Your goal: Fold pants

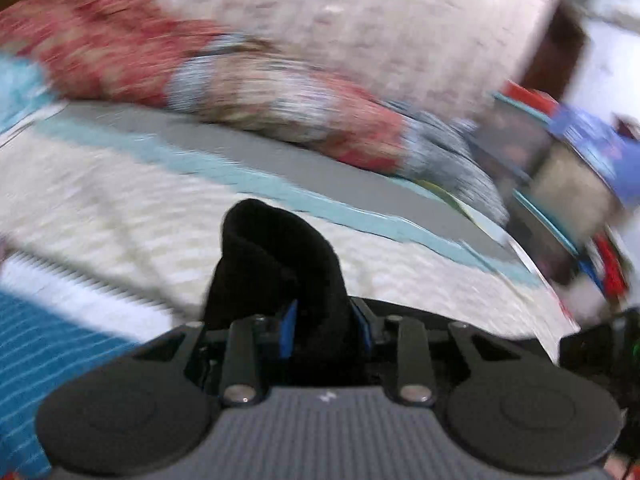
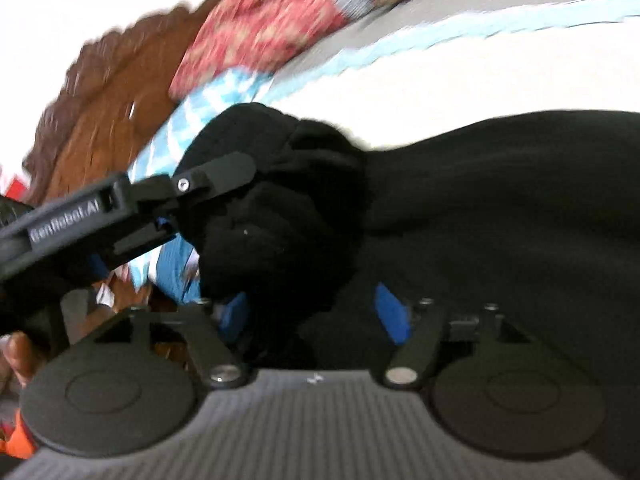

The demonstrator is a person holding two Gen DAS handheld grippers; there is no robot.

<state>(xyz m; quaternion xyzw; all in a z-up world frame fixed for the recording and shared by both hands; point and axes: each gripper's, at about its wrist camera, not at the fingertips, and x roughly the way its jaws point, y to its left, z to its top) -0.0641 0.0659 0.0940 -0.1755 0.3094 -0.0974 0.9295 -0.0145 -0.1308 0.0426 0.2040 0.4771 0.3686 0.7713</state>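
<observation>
Two claws share one garment here, and both views are smeared with motion blur. Furthest left in the right wrist view, the left claw [image 2: 208, 200] reaches in sideways, its fingers pinched onto a bunched lump of the black pants [image 2: 500, 208]; its own camera shows that same wad of black cloth standing up between its narrow blue-padded fingers [image 1: 289, 322], held above the pale bedspread [image 1: 120, 200]. Gripping a gathered end like this probably serves to lift that end clear of the bed so it can be carried over. Next to it, the right claw [image 2: 312, 316] sits with its blue pads [image 2: 390, 312] set noticeably wider, black cloth filling the space between them; whether it really clamps the fabric or only has it lying there I cannot tell. Rightward, the rest of the pants stretch away as a broad dark band across the bedspread, hanging from the two grips, not lying flat. Behind, a red patterned blanket [image 1: 120, 48] lies heaped along the far edge, well apart from the pants.
</observation>
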